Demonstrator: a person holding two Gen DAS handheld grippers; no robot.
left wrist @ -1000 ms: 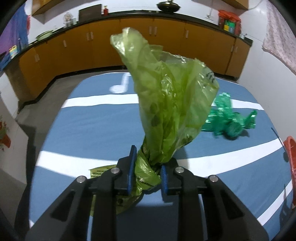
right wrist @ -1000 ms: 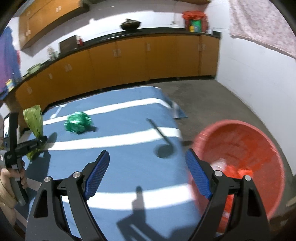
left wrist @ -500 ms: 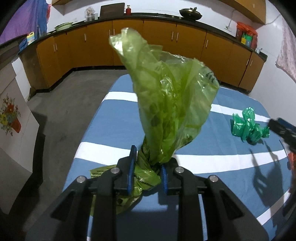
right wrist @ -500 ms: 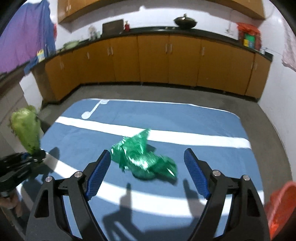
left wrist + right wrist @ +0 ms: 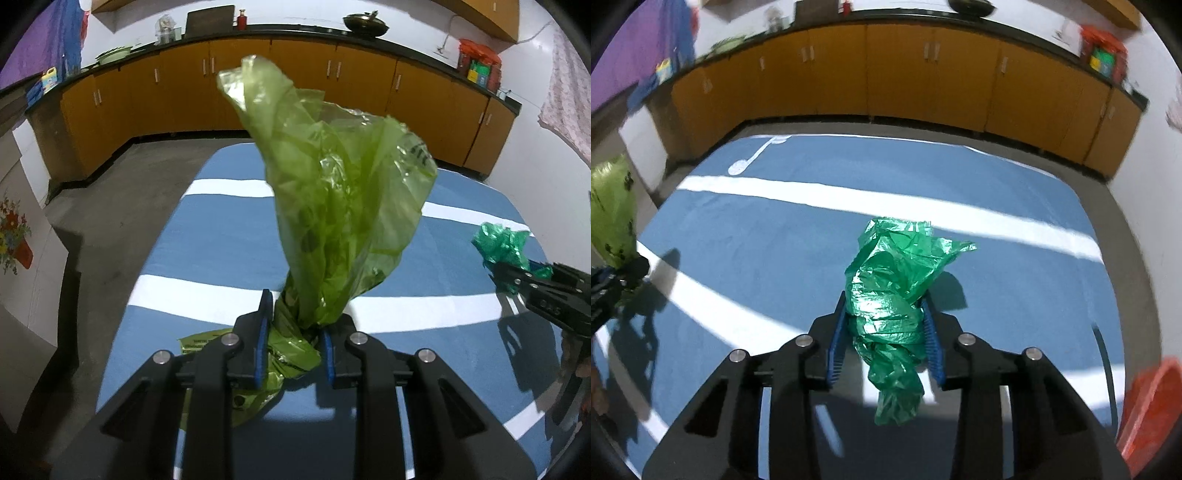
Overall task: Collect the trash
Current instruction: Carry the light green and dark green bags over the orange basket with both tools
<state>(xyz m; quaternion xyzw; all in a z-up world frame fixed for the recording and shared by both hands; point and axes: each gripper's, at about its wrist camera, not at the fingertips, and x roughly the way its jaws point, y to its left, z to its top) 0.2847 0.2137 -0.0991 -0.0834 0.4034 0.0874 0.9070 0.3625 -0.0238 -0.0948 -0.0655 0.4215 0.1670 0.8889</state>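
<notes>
A light green plastic bag stands up from my left gripper, which is shut on its twisted neck. The bag's tail hangs below the pads. A crumpled dark green plastic bag sits between the blue pads of my right gripper. Those jaws are closing and press on both sides of the bag just above the blue mat. In the left wrist view the right gripper shows at the right edge with the dark green bag. In the right wrist view the left gripper and the light green bag show at the left edge.
The blue mat with white stripes lies on a grey concrete floor. A red tub stands off the mat's right side. Orange cabinets line the far wall. A white board with a flower picture leans at the left.
My right gripper swung from the red tub to the dark green bag, dropped over it and closed from wide open onto it. The left gripper kept its grip on the light green bag.
</notes>
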